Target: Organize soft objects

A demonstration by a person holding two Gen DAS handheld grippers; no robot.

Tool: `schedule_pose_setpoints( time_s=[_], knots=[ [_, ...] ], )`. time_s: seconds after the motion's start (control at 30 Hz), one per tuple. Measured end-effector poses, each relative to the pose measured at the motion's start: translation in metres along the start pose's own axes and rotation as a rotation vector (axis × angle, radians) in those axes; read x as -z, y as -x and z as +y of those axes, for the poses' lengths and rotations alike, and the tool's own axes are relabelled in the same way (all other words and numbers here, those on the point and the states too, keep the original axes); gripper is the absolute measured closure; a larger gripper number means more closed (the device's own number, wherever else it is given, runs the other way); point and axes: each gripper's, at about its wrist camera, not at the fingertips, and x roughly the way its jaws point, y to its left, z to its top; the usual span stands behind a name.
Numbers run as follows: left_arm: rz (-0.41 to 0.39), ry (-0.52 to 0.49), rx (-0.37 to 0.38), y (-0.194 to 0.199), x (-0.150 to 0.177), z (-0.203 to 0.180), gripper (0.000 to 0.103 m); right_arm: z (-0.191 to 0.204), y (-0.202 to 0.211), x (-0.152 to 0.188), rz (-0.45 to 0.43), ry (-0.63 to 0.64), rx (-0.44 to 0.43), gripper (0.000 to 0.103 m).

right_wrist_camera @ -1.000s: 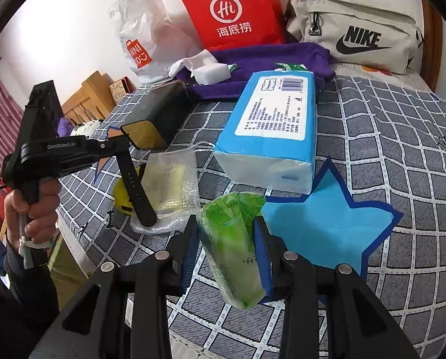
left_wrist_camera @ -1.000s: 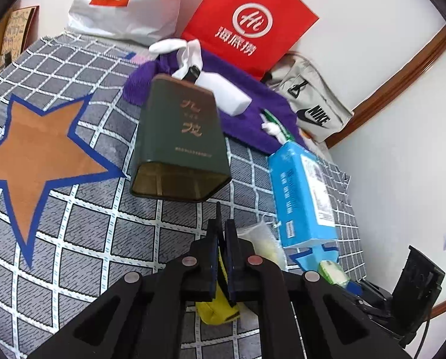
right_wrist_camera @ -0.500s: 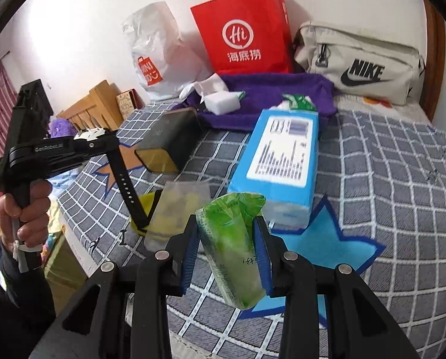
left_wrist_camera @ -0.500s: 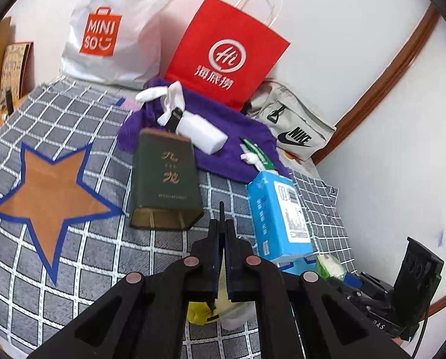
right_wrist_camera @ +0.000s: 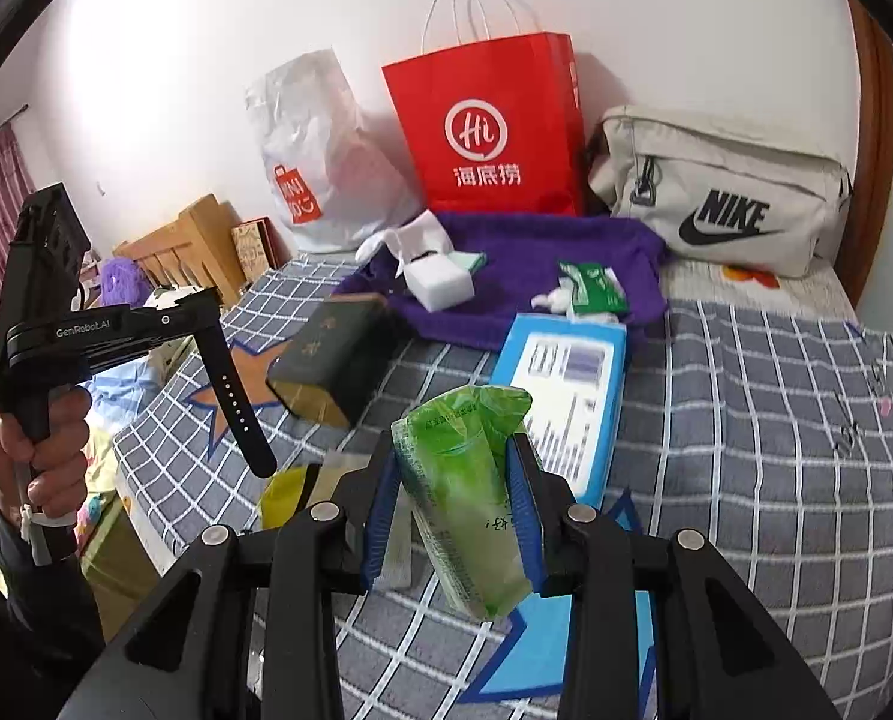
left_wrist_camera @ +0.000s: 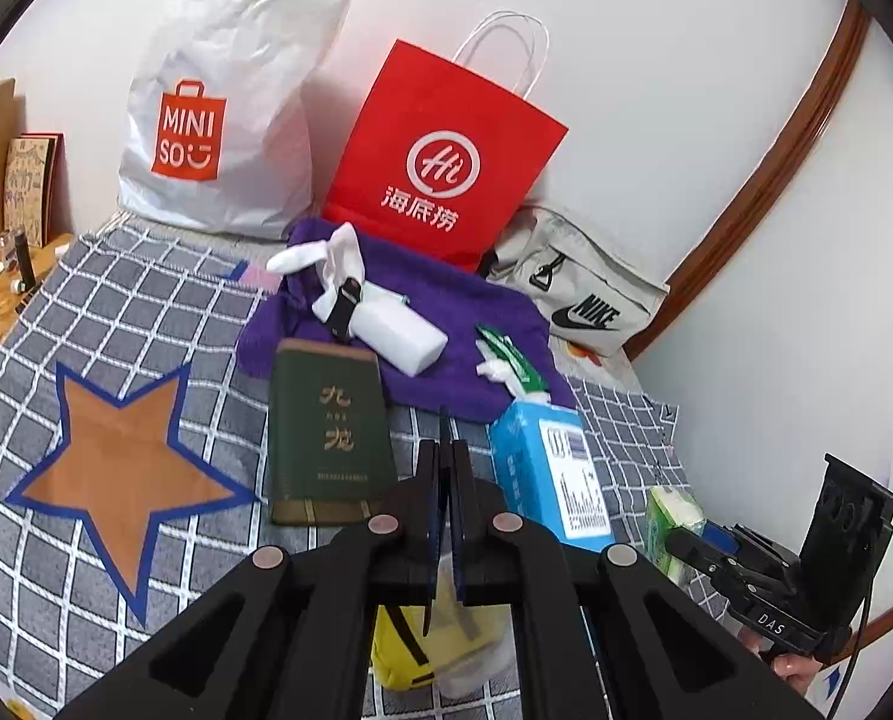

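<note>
A: Green plastic shows between the fingers of the right tool (right_wrist_camera: 453, 516): it grips a green tissue pack (right_wrist_camera: 467, 498), lifted clear of the bed (right_wrist_camera: 776, 450).

B: And the left tool (left_wrist_camera: 445, 480)?

A: Its fingers are pressed nearly together on a thin black watch strap (right_wrist_camera: 233, 396). From the right wrist view the strap hangs down from the tool, free of the bedcover. In the left wrist view only a dark sliver of it pokes up between the fingers.

B: What lies under the tools?

A: A yellow pouch (left_wrist_camera: 401, 648) and a clear plastic bag (left_wrist_camera: 476, 642) lie touching each other on the checked cover, just below the left tool. A dark green box (left_wrist_camera: 329, 432) rests flat beside an orange star (left_wrist_camera: 122, 468) on the cover. A blue tissue box (left_wrist_camera: 551, 468) lies to the right of the green box.

B: Further back?

A: A purple towel (left_wrist_camera: 446, 312) is spread near the wall, with a white sponge block (left_wrist_camera: 401, 333) and a small green packet (left_wrist_camera: 512, 363) on it. Behind it stand a red paper bag (left_wrist_camera: 440, 162) and a white shopping bag (left_wrist_camera: 230, 102); a beige waist bag (left_wrist_camera: 578, 294) lies at the right.
</note>
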Motion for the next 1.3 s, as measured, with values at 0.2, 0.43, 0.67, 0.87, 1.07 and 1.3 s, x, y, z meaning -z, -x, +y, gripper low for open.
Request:
schedule_pose_setpoints(
  time_s=[0.2, 0.43, 0.67, 0.87, 1.07, 1.3],
  knots=[
    [-0.012, 0.004, -0.025, -0.005, -0.017, -0.001, 0.099, -0.003, -0.01, -0.019, -0.004, 0.011, -0.006, 0.068],
    [-0.019, 0.009, -0.028, -0.015, -0.039, -0.001, 0.099, -0.017, -0.025, -0.043, -0.015, 0.018, 0.013, 0.068],
    [-0.021, 0.015, -0.024, -0.033, -0.062, -0.001, 0.099, -0.034, -0.044, -0.071, -0.027, 0.024, 0.047, 0.068],
    [-0.033, 0.016, -0.03, -0.046, -0.081, 0.0, 0.099, -0.051, -0.062, -0.092, -0.028, 0.018, 0.052, 0.068],
    [-0.052, 0.033, -0.027, -0.065, -0.101, 0.002, 0.099, -0.064, -0.085, -0.11, -0.014, 0.02, 0.052, 0.068],
    [-0.042, 0.054, -0.006, -0.095, -0.12, 0.003, 0.099, -0.08, -0.117, -0.124, 0.025, 0.027, 0.073, 0.068]
  ],
)
